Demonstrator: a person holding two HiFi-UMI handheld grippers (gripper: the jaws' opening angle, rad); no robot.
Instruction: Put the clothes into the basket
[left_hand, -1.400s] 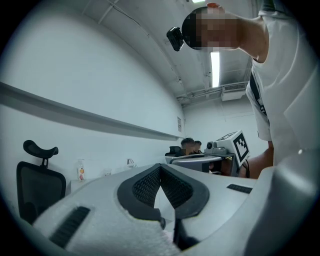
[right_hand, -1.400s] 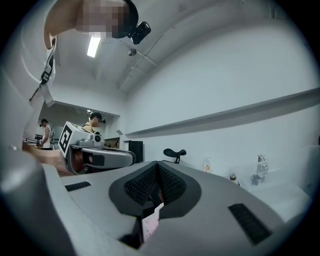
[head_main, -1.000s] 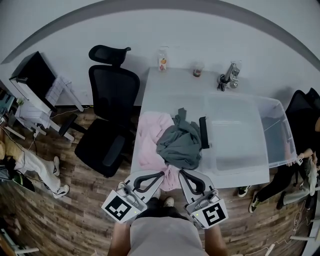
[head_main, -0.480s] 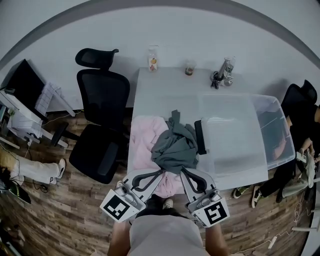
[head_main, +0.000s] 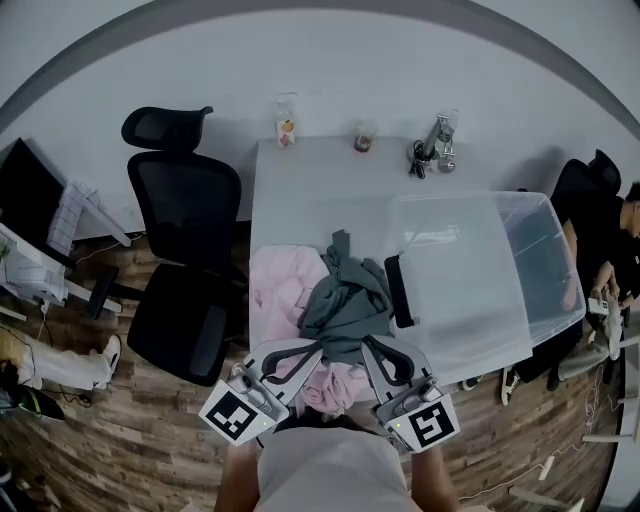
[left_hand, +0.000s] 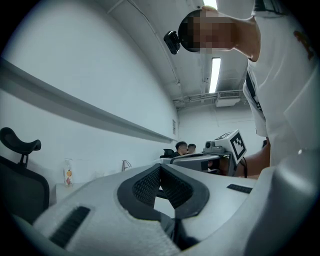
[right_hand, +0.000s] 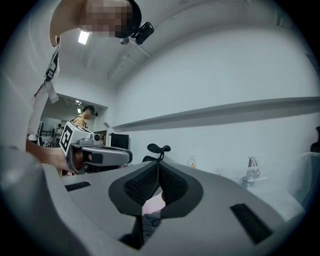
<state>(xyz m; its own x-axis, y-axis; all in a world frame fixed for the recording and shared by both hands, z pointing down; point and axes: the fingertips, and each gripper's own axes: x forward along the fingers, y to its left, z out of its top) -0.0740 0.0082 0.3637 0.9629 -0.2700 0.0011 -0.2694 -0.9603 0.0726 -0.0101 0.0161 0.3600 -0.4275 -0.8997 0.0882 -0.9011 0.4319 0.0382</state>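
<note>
Well apart from the basket (head_main: 545, 258), a bottle (head_main: 287, 122) bears unreadable print.

Cool, even overhead light fills the room. A long white ceiling strip lamp (left_hand: 215, 74) glares in the left gripper view, and a smaller bright ceiling lamp (right_hand: 83, 36) in the right gripper view. The white rectangular tabletop (head_main: 320, 190) reads bright, while the dark wood-plank floor (head_main: 150, 420) is dim. A pale sheen lies on the clear plastic basket (head_main: 545, 260). Fisheye distortion bends every edge and the corners are black. The nearest foreground in both gripper views is soft.
</note>
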